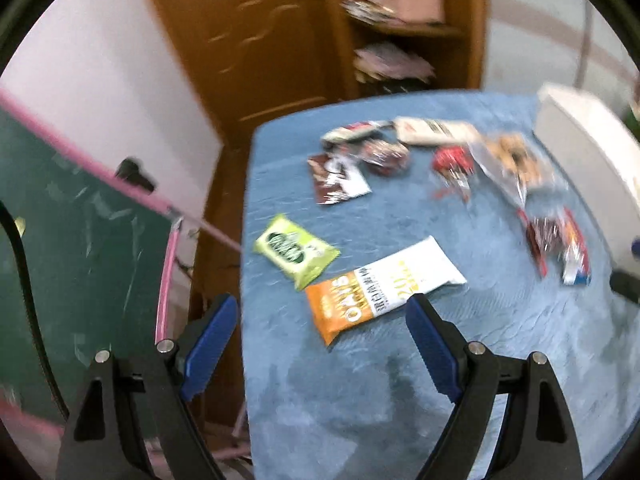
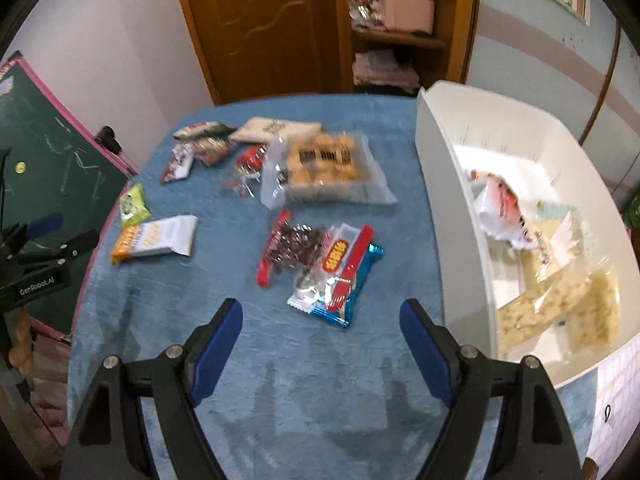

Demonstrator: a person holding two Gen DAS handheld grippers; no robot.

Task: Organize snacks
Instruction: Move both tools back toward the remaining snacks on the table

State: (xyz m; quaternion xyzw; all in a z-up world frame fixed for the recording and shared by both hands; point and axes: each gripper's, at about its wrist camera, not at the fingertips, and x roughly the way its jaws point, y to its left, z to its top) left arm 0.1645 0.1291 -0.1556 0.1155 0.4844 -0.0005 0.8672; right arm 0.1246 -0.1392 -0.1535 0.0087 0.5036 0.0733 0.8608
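Snack packets lie scattered over the blue plush tablecloth (image 2: pixel 312 380). Both grippers hang with jaws spread wide, holding nothing. Just ahead of the left gripper (image 1: pixel 322 312), nearer its right finger, lies the orange-and-white oats packet (image 1: pixel 380 284). Ahead of the right gripper (image 2: pixel 320 316) lies the blue-edged foil packet (image 2: pixel 340 280), with the white plastic bin (image 2: pixel 448 208) beside it.

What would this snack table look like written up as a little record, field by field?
surface: blue cloth-covered table
container: white bin at the table's right, several packets already inside
nearest right gripper: blue and red packet
nearest left gripper: orange and white oats packet
beside it: green packet
far side: clear bag of biscuits, more small packets
left gripper: open, empty
right gripper: open, empty
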